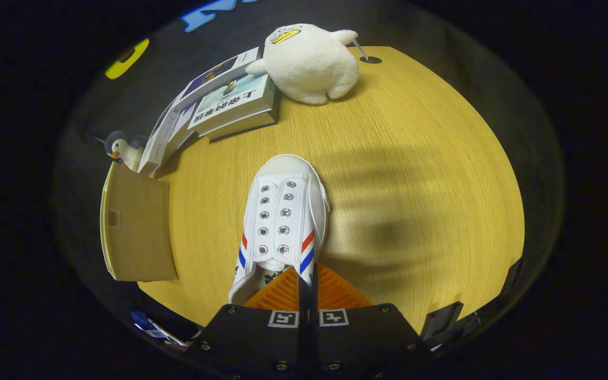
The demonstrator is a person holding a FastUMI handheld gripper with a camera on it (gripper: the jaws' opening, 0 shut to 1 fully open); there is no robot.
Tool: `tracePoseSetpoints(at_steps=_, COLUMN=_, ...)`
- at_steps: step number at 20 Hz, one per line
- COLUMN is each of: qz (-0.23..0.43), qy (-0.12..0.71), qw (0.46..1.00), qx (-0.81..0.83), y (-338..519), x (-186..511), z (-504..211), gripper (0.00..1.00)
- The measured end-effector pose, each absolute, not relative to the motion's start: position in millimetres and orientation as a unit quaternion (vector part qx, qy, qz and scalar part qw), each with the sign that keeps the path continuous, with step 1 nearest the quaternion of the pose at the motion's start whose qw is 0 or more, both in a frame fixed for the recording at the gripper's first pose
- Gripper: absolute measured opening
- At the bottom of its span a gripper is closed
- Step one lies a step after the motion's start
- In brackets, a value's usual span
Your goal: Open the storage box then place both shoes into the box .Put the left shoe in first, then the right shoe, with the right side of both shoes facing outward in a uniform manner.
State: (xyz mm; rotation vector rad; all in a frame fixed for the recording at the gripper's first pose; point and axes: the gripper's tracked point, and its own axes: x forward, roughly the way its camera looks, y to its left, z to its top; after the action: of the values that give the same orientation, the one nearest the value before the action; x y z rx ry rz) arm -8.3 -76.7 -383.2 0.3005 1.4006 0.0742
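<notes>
1. Nearest the camera, the gripper [307, 287] has its two fingers drawn close together, with only a thin gap between them. They are clenched on the rear rim of a shoe, one finger on each side of the fabric.

2. The held item is a white canvas sneaker [282, 221] with red and blue stripes on both sides and two rows of metal eyelets without laces. Its heel end sits between the fingers, and its rubber toe points away from them across the table. Whether its sole rests on the table or hangs just above it cannot be told.

3. The round wooden table [415, 174] spreads out under and beyond the shoe. A soft shadow falls on it to the right of the shoe.

4. To the left of the shoe, at the table's edge, stands a brown cardboard box [138, 227], well apart from the sneaker. Whether it is open cannot be told.

5. Beyond the box, a small penguin toy [123, 149] sits at the table's rim.

6. Beside the penguin, farther out, a stack of books [219, 103] lies fanned across the wood.

7. Farthest away, a white plush duck [309, 60] touches the end of the books.

8. Just past the duck, a small dark round hole [370, 59] marks the tabletop.
</notes>
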Motion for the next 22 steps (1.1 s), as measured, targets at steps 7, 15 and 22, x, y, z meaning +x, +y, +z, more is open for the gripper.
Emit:
tracePoseSetpoints(at_steps=7, qz=0.06, qy=0.64, qw=0.759, qx=0.099, y=-49, x=2, z=-339, gripper=0.0)
tracePoseSetpoints(at_steps=15, qz=0.11, qy=0.62, qw=0.769, qx=0.11, y=2, x=17, z=-289, gripper=0.0)
tracePoseSetpoints(at_steps=22, qz=0.157, qy=0.597, qw=0.783, qx=0.072, y=47, x=32, z=-258, gripper=0.0)
